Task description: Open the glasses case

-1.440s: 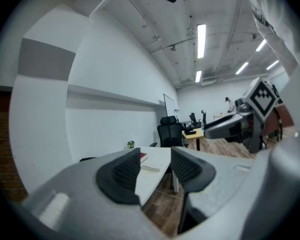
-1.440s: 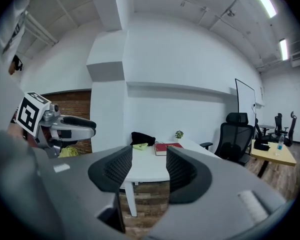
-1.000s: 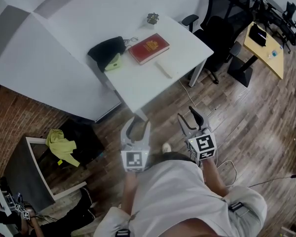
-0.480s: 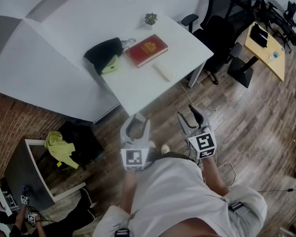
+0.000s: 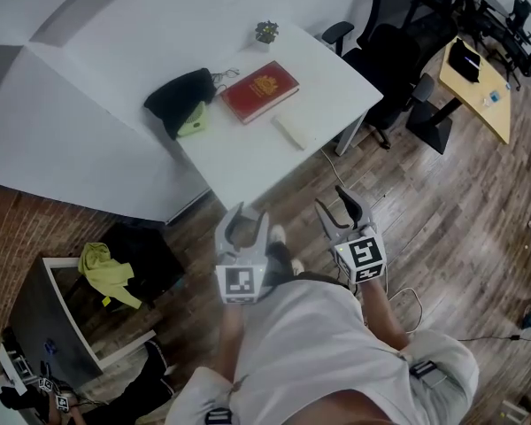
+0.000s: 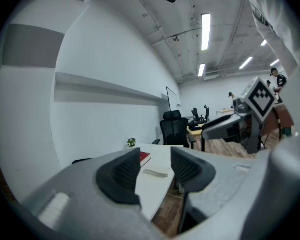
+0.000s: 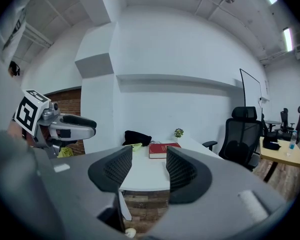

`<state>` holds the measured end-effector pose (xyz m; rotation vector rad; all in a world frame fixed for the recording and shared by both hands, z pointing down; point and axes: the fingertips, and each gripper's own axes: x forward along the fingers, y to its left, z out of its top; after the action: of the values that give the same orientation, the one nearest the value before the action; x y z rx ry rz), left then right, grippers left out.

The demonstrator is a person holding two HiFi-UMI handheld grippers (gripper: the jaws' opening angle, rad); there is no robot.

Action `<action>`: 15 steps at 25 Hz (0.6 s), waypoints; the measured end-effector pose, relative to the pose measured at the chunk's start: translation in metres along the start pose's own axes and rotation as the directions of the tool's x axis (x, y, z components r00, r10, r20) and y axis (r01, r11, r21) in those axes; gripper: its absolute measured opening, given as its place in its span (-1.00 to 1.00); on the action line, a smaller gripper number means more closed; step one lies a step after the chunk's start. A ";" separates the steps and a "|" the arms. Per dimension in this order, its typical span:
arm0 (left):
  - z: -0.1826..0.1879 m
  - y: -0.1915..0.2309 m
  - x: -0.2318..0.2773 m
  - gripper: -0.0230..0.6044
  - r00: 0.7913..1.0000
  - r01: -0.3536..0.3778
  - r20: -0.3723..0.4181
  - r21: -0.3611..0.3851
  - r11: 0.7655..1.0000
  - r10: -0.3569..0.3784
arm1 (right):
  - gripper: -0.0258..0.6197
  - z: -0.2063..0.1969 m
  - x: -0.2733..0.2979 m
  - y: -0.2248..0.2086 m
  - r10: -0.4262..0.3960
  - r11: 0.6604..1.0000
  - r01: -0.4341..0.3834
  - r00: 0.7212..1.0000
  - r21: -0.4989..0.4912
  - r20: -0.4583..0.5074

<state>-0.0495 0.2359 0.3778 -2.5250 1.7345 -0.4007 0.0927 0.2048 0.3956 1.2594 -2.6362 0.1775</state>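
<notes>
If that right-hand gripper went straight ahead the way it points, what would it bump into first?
Most likely the white table, at its near edge or bare top, though depth is hard to judge. The right gripper has open, empty jaws and nothing shows before the table. The red book lies farther back.

Before me, on the white counter (image 5: 239,159), a red book (image 5: 263,90) lies beside a black bag (image 5: 179,98). A small potted plant (image 5: 266,32) stands at the far edge, and black office chairs (image 5: 398,25) stand off to the right.

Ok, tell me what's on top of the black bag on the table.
A small yellow-green item lies on the soft black bag's near edge. The bag's inside is covered.
</notes>
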 end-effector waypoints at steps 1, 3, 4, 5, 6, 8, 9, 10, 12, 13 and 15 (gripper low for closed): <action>0.000 0.002 0.005 -0.33 1.000 0.006 -0.002 -0.004 1.000 -0.006 | -0.29 0.001 0.003 -0.003 -0.005 1.000 0.005 1.000 0.001 -0.001; -0.001 0.005 0.013 -0.33 1.000 0.014 -0.016 -0.024 1.000 -0.014 | -0.29 0.002 0.010 -0.009 -0.015 1.000 0.015 1.000 0.001 -0.005; -0.001 0.007 0.018 -0.33 1.000 0.017 -0.018 -0.027 1.000 -0.017 | -0.29 0.003 0.013 -0.011 -0.020 1.000 0.020 1.000 0.001 -0.006; -0.001 0.010 0.023 -0.33 1.000 0.021 -0.011 -0.018 1.000 -0.021 | -0.29 0.003 0.017 -0.014 -0.024 1.000 0.024 1.000 0.001 -0.007; 0.001 0.013 0.028 -0.33 1.000 0.026 -0.002 -0.007 1.000 -0.026 | -0.29 0.004 0.022 -0.016 -0.028 1.000 0.028 1.000 0.001 -0.009; 0.000 0.020 0.037 -0.33 0.999 0.033 -0.010 -0.023 0.999 -0.034 | -0.29 0.007 0.032 -0.020 -0.035 0.999 0.035 0.999 0.002 -0.012; -0.001 0.023 0.041 -0.33 0.999 0.036 -0.018 -0.037 0.999 -0.037 | -0.29 0.008 0.037 -0.022 -0.038 0.999 0.038 0.999 0.003 -0.014; -0.002 0.027 0.046 -0.33 0.999 0.040 -0.020 -0.041 0.998 -0.041 | -0.29 0.009 0.042 -0.024 -0.041 0.999 0.041 0.999 0.003 -0.014; -0.002 0.034 0.057 -0.33 0.999 0.052 -0.011 -0.029 0.998 -0.052 | -0.29 0.011 0.052 -0.028 -0.047 0.999 0.048 0.999 0.004 -0.017; -0.002 0.037 0.062 -0.33 0.998 0.057 -0.011 -0.032 0.998 -0.057 | -0.29 0.012 0.057 -0.030 -0.051 0.999 0.051 0.999 0.004 -0.019; -0.001 0.042 0.070 -0.33 0.998 0.066 -0.009 -0.043 0.997 -0.066 | -0.29 0.014 0.065 -0.032 -0.059 0.998 0.059 0.998 0.005 -0.022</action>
<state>-0.0647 0.1553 0.3840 -2.6197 1.6848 -0.3854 0.0763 0.1331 0.3983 1.3278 -2.5781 0.1876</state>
